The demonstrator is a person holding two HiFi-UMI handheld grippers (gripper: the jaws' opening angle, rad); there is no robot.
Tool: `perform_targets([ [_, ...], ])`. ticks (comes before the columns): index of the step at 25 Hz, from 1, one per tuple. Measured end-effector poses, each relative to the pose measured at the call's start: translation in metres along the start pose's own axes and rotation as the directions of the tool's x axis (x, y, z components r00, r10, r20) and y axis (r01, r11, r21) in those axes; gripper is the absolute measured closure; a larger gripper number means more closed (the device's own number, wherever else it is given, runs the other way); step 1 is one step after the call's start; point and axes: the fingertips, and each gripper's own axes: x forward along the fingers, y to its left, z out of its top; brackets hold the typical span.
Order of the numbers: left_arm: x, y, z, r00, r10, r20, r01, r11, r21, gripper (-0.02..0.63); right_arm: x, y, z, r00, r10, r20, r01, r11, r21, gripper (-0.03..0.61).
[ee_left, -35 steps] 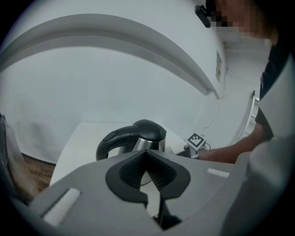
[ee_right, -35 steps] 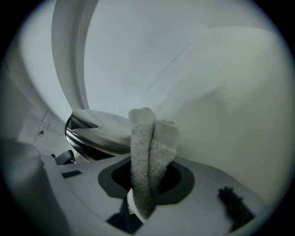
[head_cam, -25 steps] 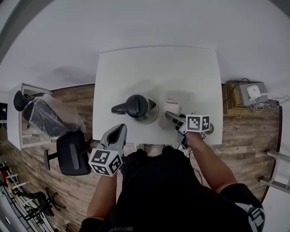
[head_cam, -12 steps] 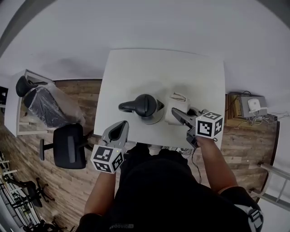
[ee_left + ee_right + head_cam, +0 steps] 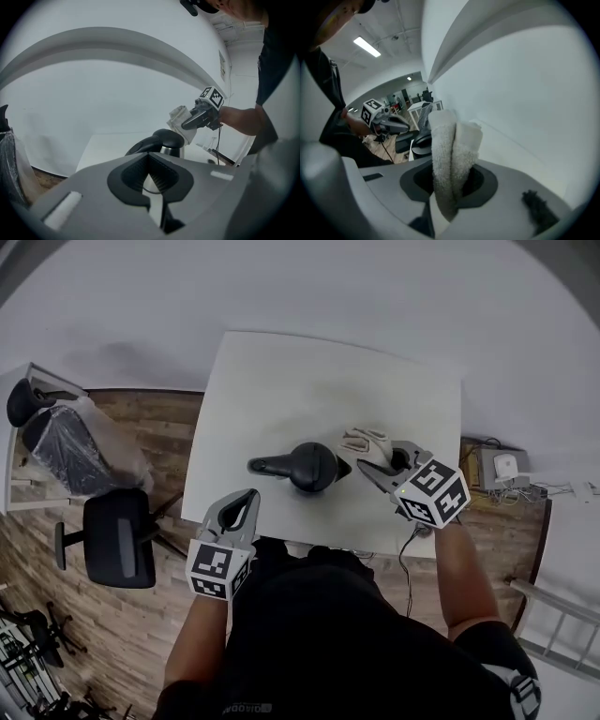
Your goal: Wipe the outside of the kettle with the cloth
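Rough, fluffy matt cloth (image 5: 450,154), kettle (image 5: 164,140) glossy black plastic over shiny metal, table (image 5: 281,381) smooth matt white, and the floor (image 5: 122,634) grainy wood planks.

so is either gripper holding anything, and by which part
The right gripper pinches the folded white terry cloth by one end, the rest sticking out past the jaws. The left gripper is shut, empty.

Small white print (image 5: 246,707) on black shirt (image 5: 309,634), bottom edge of head view: too small, too blurred to read. Cube (image 5: 217,570) on left tool (image 5: 247,497), cube (image 5: 432,492) on right tool (image 5: 375,461): black-and-white square marker patterns, no letters, no numbers. No readable text anywhere.
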Motion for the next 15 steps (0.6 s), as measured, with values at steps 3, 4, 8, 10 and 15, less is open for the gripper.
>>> perform_targets([
  [3, 0.004, 0.007, -0.005, 1.0, -0.024, -0.003, 0.024, 0.999, -0.03, 0.609, 0.015, -0.001, -0.002, 0.994, 0.005, -0.107, -0.011, 0.998, -0.056, 0.482],
  [4, 0.005, 0.011, -0.007, 1.0, -0.028, -0.004, 0.027, 0.999, -0.037, 0.609, 0.02, -0.002, -0.002, 0.992, 0.008, -0.128, -0.015, 0.998, -0.058, 0.482],
  [8, 0.01, 0.024, -0.012, 0.999, -0.038, -0.015, 0.038, 0.998, -0.04, 0.609, 0.038, -0.014, -0.006, 0.983, 0.037, -0.179, -0.04, 0.999, -0.016, 0.483],
  [10, 0.012, 0.027, -0.014, 0.999, -0.047, -0.023, 0.046, 0.998, -0.03, 0.609, 0.045, -0.02, -0.009, 0.978, 0.059, -0.199, -0.056, 0.998, 0.016, 0.482],
  [15, 0.015, 0.039, -0.023, 0.997, -0.06, -0.038, 0.059, 0.998, -0.033, 0.609, 0.068, -0.031, -0.023, 0.961, 0.096, -0.258, -0.084, 0.995, 0.058, 0.482],
])
